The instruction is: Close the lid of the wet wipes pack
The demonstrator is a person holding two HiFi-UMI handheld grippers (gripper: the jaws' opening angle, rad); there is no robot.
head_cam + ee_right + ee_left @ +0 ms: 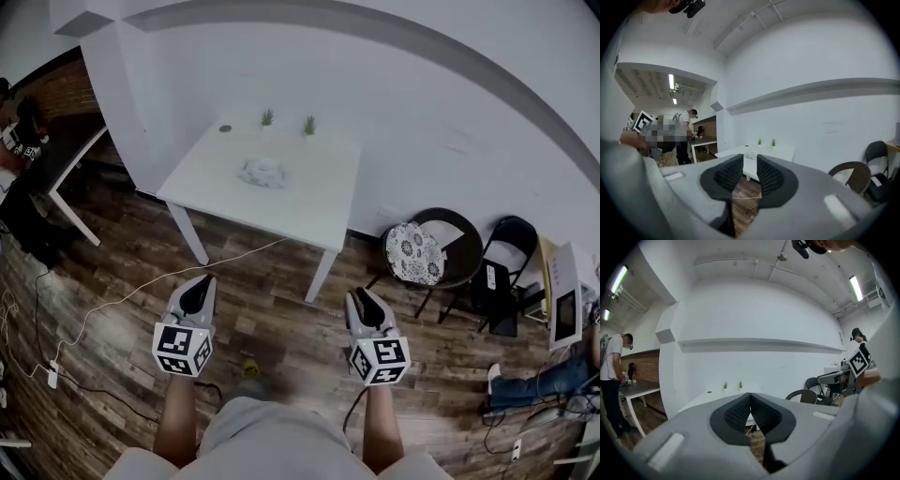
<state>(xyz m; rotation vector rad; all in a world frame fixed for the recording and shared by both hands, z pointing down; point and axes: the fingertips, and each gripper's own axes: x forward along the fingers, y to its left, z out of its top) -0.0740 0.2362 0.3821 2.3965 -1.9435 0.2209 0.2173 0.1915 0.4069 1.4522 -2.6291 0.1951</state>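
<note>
The wet wipes pack (262,172) is a small pale bundle lying near the middle of a white table (309,202); its lid cannot be made out from here. My left gripper (200,284) and right gripper (361,298) hang over the wood floor, well short of the table's near edge, and neither holds anything. In the left gripper view the left gripper (750,395) has its jaw tips touching, and the pack is hidden behind them. In the right gripper view the right gripper (750,159) shows a narrow gap, with the pack (751,154) far off through it.
Two small potted plants (267,117) (308,125) stand at the table's far edge. Two dark chairs (441,248) (506,258) stand against the wall to the right. A white cable (141,291) runs across the floor. A person (611,376) stands by a dark desk at the left.
</note>
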